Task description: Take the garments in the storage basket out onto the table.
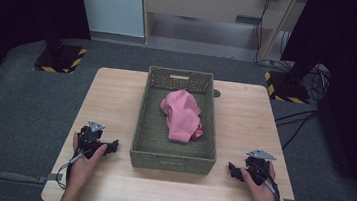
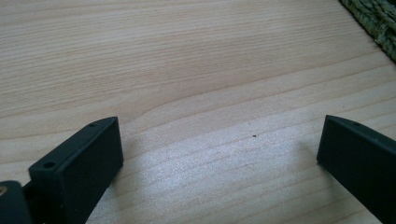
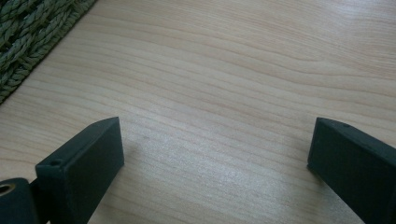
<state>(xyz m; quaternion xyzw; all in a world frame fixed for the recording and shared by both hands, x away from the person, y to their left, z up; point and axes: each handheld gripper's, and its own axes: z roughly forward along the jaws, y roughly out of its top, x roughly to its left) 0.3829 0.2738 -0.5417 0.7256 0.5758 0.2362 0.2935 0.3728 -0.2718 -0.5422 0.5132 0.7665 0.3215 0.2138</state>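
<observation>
Pink cloth [image 1: 182, 116]: crumpled in the green woven basket [image 1: 172, 156], mid-table, its long axis running away from the person, leaning toward the near right.
High view, left gripper [image 1: 109, 147]: resting on the wooden table [image 1: 117, 94] just left of the basket's near corner; the cloth lies forward and to its right.
High view, right gripper [image 1: 233, 170]: resting just right of the basket's near right corner; the cloth lies forward and to its left, seemingly a little nearer this hand.
Left gripper view: left gripper [image 2: 219, 149] has jaws spread wide over bare wood, nothing between them; basket weave at the upper right corner.
Right gripper view: right gripper [image 3: 215, 149] likewise wide apart and empty; basket weave at the upper left.
Coming move, as a guess: either hand must lift over the basket's wall to reach the cloth.
</observation>
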